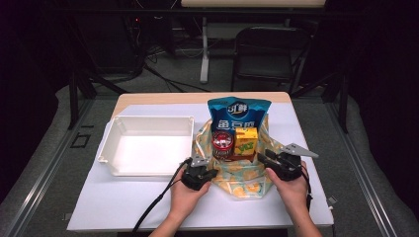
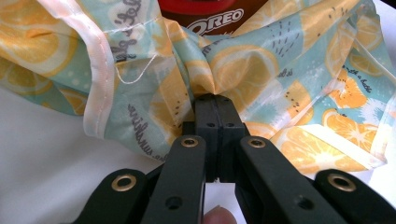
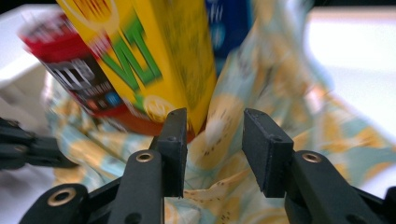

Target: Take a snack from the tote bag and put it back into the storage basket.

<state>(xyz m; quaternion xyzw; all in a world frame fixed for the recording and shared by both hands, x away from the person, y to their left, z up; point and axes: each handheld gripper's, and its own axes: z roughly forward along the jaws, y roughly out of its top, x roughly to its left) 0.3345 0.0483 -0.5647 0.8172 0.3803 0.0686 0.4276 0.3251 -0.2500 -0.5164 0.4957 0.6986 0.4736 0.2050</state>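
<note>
A lemon-print cloth bag [image 1: 242,180] lies open on the white mat, holding a blue snack bag [image 1: 238,114], a red Oreo can [image 1: 223,144] and a yellow drink carton [image 1: 245,142]. My left gripper [image 1: 206,173] is at the bag's left edge. In the left gripper view it [image 2: 215,100] is shut on a pinch of the cloth [image 2: 261,65], just below the Oreo can [image 2: 210,18]. My right gripper [image 1: 262,159] is at the bag's right edge. Its jaws [image 3: 212,126] stand apart with cloth [image 3: 261,84] loose between them, close to the carton [image 3: 154,56] and can [image 3: 70,70].
A white plastic bin [image 1: 148,145] stands left of the bag, close to my left hand. The mat [image 1: 123,202] covers a wooden table. A black chair [image 1: 264,54] and desk legs stand on the floor beyond the table's far edge.
</note>
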